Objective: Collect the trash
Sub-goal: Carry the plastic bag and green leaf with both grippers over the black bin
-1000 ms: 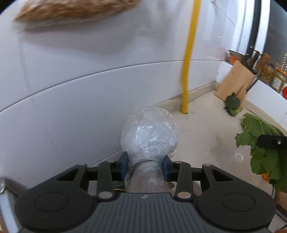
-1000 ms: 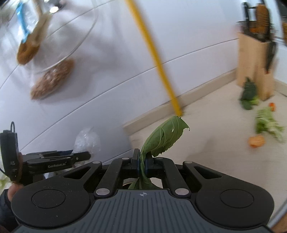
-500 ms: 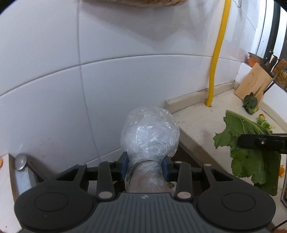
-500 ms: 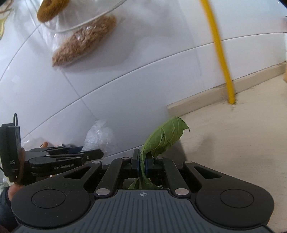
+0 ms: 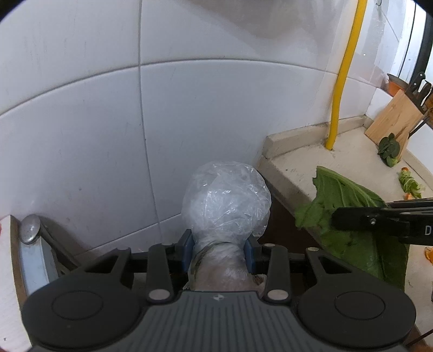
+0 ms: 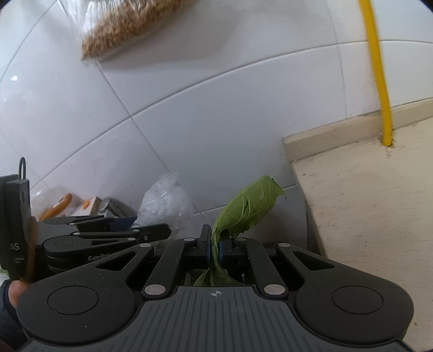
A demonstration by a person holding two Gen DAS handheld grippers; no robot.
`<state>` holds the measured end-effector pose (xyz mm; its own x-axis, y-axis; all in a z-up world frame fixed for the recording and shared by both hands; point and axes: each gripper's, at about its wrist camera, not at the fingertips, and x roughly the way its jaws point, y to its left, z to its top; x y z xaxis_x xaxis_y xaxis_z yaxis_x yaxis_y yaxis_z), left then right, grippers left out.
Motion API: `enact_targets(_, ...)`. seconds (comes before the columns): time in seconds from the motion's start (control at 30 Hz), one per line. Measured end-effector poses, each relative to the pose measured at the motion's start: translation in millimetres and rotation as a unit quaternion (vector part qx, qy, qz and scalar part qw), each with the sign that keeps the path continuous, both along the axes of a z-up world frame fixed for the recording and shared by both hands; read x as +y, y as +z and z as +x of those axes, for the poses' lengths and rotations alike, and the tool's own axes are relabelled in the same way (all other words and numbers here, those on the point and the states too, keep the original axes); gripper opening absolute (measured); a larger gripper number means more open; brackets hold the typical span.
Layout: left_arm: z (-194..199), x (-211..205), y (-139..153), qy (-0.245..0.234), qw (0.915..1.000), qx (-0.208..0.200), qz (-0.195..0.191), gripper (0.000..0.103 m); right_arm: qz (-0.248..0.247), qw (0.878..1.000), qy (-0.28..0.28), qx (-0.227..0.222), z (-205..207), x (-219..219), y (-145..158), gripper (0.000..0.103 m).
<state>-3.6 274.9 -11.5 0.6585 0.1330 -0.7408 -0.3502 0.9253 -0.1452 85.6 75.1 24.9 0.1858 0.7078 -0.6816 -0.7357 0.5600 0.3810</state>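
My left gripper [image 5: 218, 250] is shut on a crumpled clear plastic bag [image 5: 226, 200], which bulges out ahead of the blue pads. It also shows in the right wrist view [image 6: 163, 203] at the left. My right gripper [image 6: 214, 247] is shut on a green leaf [image 6: 247, 208] that curls up past the fingertips. The leaf also shows in the left wrist view [image 5: 346, 216], hanging beside the counter's end. Both grippers are held in the gap left of the counter, facing the white tiled wall.
A beige counter [image 5: 338, 162] ends at the right, with a yellow pipe [image 5: 341, 81], a wooden knife block [image 5: 395, 119] and vegetable scraps [image 5: 410, 184] on it. A metal rail [image 5: 32, 243] is at the lower left. A bag of grain [image 6: 130, 24] hangs above.
Both grippers have swung left, off the counter, toward the gap by the tiled wall. The counter's end edge has come into view. Both grips are unchanged.
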Motion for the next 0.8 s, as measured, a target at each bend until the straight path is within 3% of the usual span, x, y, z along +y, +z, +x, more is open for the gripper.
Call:
enact_targets(0.2,8.4,7.5,-20.3,0.009,0.9995,0.029,-0.012,0.032,-0.022,1.0,0.006,0.004,5.3,20.7,-15.6,0.008)
enact_targets(0.43,26.1,12.6,-60.2,0.011,0.9959,0.083,-0.035,0.032,-0.059,0.998,0.017,0.028,14.2,49.3,-53.8,0.008)
enact_targets(0.8,54.5,28.6,-121.0,0.028,0.9807,0.171,-0.09,0.032,-0.129,0.988,0.02,0.084,33.8,93.6,-138.2,0.008)
